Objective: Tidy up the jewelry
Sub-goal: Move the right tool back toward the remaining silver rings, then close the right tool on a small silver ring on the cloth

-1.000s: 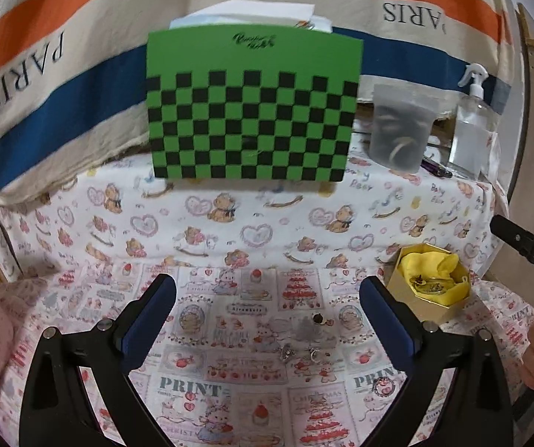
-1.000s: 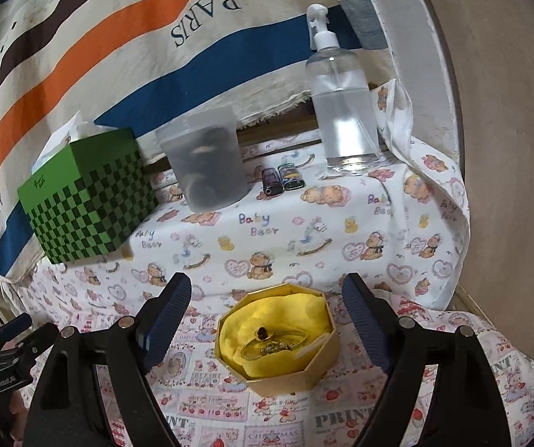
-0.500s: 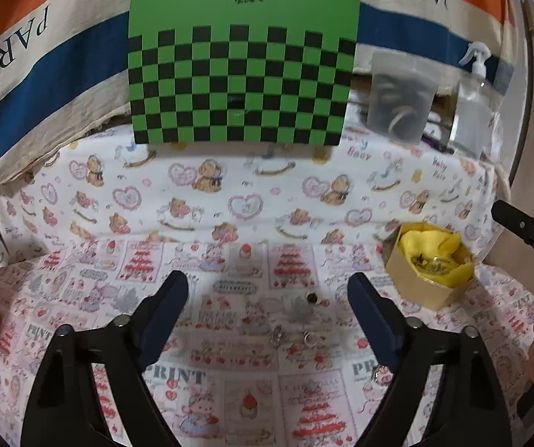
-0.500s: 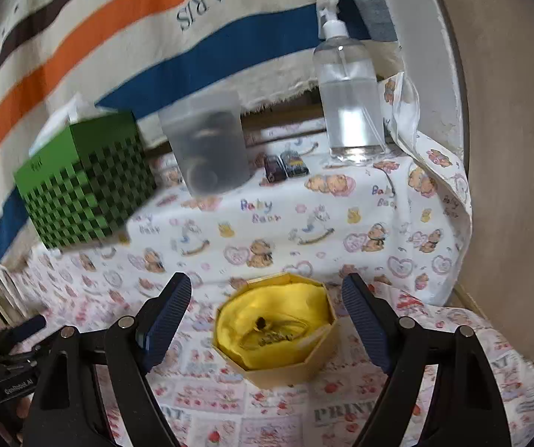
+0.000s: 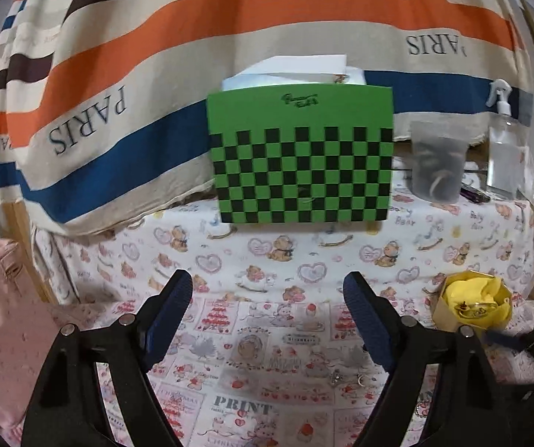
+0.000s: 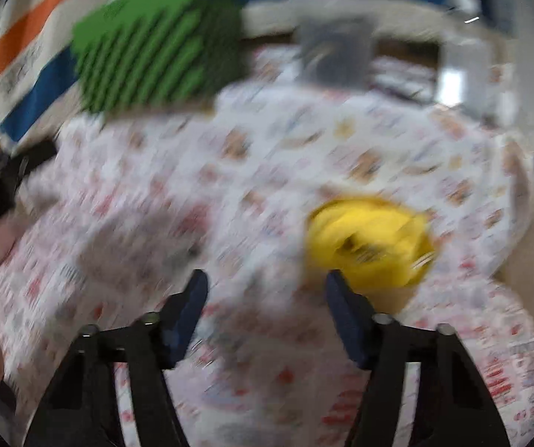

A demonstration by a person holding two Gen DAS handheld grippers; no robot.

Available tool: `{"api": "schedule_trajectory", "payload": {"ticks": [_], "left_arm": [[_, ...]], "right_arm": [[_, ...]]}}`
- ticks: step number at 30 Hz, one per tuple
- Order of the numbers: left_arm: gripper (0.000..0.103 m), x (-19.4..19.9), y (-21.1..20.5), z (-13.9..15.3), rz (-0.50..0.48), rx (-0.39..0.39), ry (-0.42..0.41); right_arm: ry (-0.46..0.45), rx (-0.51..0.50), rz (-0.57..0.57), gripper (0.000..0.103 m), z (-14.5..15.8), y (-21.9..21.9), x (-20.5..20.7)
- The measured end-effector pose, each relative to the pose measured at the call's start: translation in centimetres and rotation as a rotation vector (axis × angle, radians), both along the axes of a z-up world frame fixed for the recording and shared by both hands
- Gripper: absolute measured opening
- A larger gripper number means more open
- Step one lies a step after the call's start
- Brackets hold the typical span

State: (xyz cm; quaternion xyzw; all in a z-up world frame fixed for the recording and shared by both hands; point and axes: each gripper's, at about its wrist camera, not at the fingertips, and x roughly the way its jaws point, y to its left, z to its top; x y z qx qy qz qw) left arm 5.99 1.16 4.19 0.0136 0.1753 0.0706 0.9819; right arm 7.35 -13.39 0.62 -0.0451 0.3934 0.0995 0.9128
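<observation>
A gold octagonal box (image 5: 470, 307) lined with yellow cloth holds small jewelry pieces and sits at the right of the printed tablecloth. It shows blurred in the right wrist view (image 6: 369, 246). Small loose rings (image 5: 349, 378) lie on the cloth near my left gripper's right finger. My left gripper (image 5: 267, 294) is open and empty above the cloth. My right gripper (image 6: 265, 287) is open and empty, left of the box; its view is motion-blurred. The right gripper's tip shows blurred at the lower right of the left wrist view (image 5: 509, 339).
A green checkered box (image 5: 300, 156) stands at the back centre, with a frosted plastic cup (image 5: 436, 162) and a clear spray bottle (image 5: 505, 145) to its right. A striped PARIS cloth (image 5: 155, 85) hangs behind. A pink item (image 5: 2, 320) lies at the left edge.
My left gripper pulled back and tilted up, so the box and rings sit lower and farther right. My right gripper swung fast to the left; the yellow box shifted from between its fingers to the right.
</observation>
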Motion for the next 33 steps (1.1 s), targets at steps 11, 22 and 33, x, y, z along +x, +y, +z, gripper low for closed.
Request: {"api": "schedule_trajectory", "payload": {"ticks": [11,22,33], "left_arm": [[0.082,-1.1,1.0,1.0,0.043,-0.05,-0.059],[0.082,-0.3,2.3,0.3,0.069,-0.098,-0.021],[0.082,0.6,2.4,-0.6,0.057,-0.119,0.026]], "right_arm": [[0.186,-0.025,0.071,0.038,-3.9,2.2,0.2],[0.14,-0.124,0.084,0.018,-4.0,3.0,-0.1],[0.195,0.124,-0.019,0.005,-2.3,-2.0,2.1]]}}
